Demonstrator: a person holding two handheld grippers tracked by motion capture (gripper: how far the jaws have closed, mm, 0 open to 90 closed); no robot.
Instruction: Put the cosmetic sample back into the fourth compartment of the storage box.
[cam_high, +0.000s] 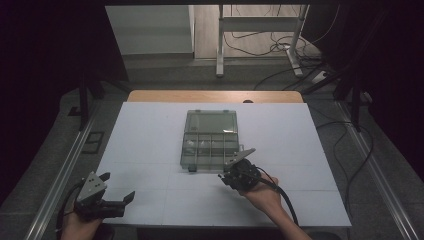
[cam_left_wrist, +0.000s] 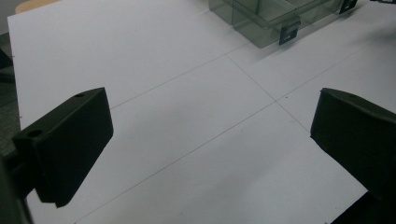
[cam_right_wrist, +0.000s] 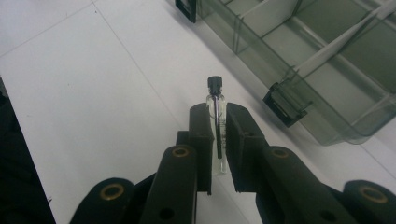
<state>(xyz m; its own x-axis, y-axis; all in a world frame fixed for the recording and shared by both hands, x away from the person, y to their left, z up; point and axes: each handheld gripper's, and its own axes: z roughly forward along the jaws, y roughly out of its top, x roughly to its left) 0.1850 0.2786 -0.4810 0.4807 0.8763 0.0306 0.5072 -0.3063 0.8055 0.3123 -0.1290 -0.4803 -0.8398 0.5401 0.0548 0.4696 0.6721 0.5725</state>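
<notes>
Your right hand-held gripper, clamped on the vial, has the open organizer box at upper right; vial's long axis runs along the jaws.

A clear glass vial with a black plastic cap is seen; the compartment box is of glossy smoky transparent plastic; the worktop is covered in matt white.

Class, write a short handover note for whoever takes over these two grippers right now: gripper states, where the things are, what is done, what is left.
Right gripper: shut on a small glass vial with a black cap, held just off the near edge of the clear compartment box.
Left gripper: open, nothing between its jaws, above the white table at the near left.
Box: lid open, near the table's middle.
Done: vial gripped.
Left: probably setting the vial into a compartment.
</notes>
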